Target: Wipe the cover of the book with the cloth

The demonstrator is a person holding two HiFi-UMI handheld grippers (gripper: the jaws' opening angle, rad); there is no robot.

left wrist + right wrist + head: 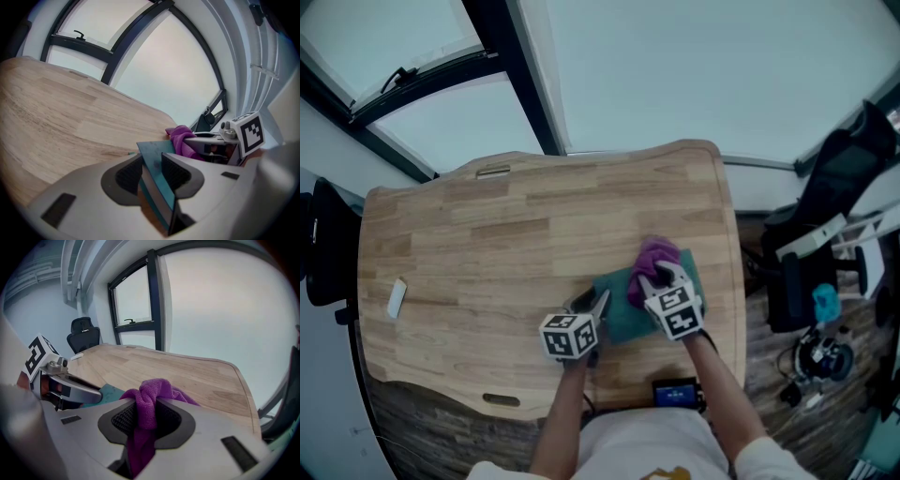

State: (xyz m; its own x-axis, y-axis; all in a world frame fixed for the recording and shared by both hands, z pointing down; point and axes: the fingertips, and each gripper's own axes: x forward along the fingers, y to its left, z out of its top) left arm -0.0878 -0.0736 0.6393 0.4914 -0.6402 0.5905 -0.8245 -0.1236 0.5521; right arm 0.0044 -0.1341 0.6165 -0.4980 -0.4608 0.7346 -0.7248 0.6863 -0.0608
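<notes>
Book (619, 321), teal-covered, lies flat near the wooden table's (487, 234) right front edge. Left gripper (592, 307) jaws pinch its near-left corner, probably to steady it. Right gripper (659, 278) jaws are clamped on the bunched purple cloth (657, 255), at the cover's far side. Small white object (397, 298) lies well apart; nothing blocks the wipe.

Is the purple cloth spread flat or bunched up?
Bunched up: the purple microfibre cloth is a crumpled wad pinched between the jaws of the right gripper, over the teal book.
</notes>
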